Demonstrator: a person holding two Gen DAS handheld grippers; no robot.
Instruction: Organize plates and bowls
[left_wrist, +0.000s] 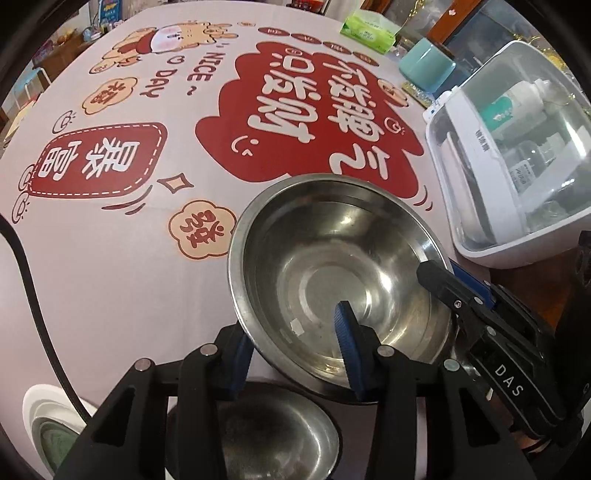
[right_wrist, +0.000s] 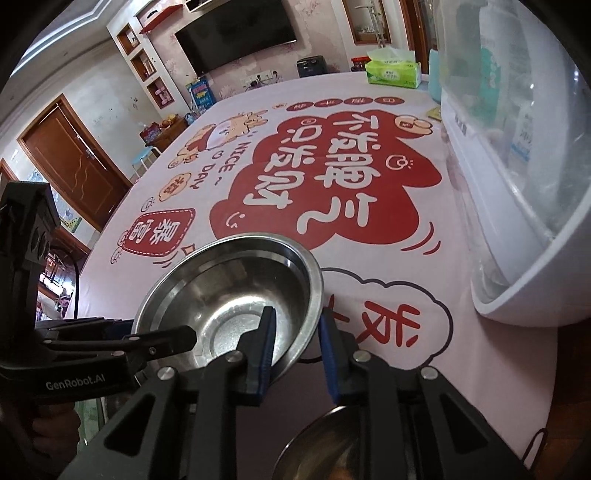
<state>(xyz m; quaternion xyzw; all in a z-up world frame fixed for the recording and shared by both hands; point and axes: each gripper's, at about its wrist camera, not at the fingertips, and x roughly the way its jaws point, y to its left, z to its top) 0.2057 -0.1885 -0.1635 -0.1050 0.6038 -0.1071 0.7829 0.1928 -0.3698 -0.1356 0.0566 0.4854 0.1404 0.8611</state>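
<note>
A steel bowl (left_wrist: 332, 258) is held tilted above the table, and both grippers straddle its rim. My left gripper (left_wrist: 295, 354) has one blue finger inside the bowl and one outside its near rim. My right gripper (right_wrist: 295, 347) has one finger inside and one outside the bowl's (right_wrist: 236, 295) right rim, with a gap at the wall. In the left wrist view the right gripper (left_wrist: 443, 284) reaches over the right rim. A second steel bowl (left_wrist: 273, 435) sits below it; it also shows in the right wrist view (right_wrist: 332, 443).
A white dish rack with a clear lid (left_wrist: 517, 177) stands at the table's right side. White and green plates (left_wrist: 48, 432) lie at the lower left. A teal cup (left_wrist: 424, 66) and a green tissue box (left_wrist: 369, 33) stand at the far edge.
</note>
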